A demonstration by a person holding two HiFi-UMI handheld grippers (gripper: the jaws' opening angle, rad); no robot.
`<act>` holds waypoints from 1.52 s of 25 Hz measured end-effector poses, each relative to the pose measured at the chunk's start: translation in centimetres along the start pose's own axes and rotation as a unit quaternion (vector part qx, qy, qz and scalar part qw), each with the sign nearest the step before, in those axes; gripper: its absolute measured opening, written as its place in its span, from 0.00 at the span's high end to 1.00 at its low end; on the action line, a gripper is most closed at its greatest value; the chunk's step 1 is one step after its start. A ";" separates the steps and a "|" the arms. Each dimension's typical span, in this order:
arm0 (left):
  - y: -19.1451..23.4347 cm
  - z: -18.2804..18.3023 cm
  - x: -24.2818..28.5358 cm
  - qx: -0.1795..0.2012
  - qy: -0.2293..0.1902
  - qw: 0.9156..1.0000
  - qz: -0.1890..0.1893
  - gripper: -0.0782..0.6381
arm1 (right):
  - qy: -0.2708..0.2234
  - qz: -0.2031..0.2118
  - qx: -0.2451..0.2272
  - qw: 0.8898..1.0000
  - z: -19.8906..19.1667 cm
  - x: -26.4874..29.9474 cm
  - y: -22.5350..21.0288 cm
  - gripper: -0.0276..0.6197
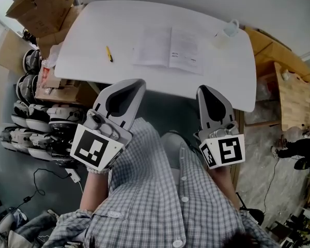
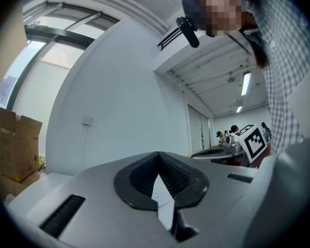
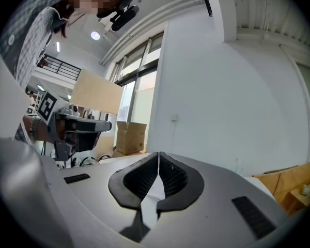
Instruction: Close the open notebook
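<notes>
The notebook (image 1: 169,48) is seen open at upper centre on the desk (image 1: 93,40), while the left claw (image 1: 138,81) and right claw (image 1: 204,89) are pinched together, empty, below it, so a page could be creased if shoved by blunt tips.

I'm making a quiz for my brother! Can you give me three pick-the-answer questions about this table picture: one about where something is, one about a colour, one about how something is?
1. In the head view, where does the yellow pen lie from the notebook?
A) to its left B) on top of it C) to its right
2. What colour is the table?
A) brown B) white C) black
3. The notebook is:
A) shut B) standing upright C) open, lying flat

Answers: 1 A, the pen lies apart, on the left; 2 B, its top is plain white; 3 C, both pages show face up.
</notes>
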State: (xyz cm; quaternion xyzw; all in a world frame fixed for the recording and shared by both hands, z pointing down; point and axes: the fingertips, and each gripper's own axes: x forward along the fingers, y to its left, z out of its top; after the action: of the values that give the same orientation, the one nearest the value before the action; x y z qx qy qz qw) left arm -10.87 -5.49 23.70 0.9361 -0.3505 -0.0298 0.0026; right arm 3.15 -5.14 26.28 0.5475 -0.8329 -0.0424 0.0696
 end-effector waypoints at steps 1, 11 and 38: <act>0.1 0.0 0.0 -0.003 -0.001 1.000 0.003 0.88 | 0.001 0.000 -0.002 1.000 0.0 0.0 0.1 0.92; 3.1 -0.6 0.5 -0.063 -0.029 0.996 0.050 0.88 | 0.013 0.005 -0.011 1.000 -0.3 1.0 -0.3 0.92; 8.3 -11.9 10.2 -0.303 0.002 0.949 0.092 0.88 | 0.063 0.072 -0.023 0.995 -4.4 8.3 -5.5 0.92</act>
State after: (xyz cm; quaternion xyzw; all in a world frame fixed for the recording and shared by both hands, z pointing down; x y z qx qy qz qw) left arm -7.97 -18.66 35.22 0.8549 -0.4098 -0.1326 0.2893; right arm 5.63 -14.89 30.40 0.4857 -0.8629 -0.0223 0.1374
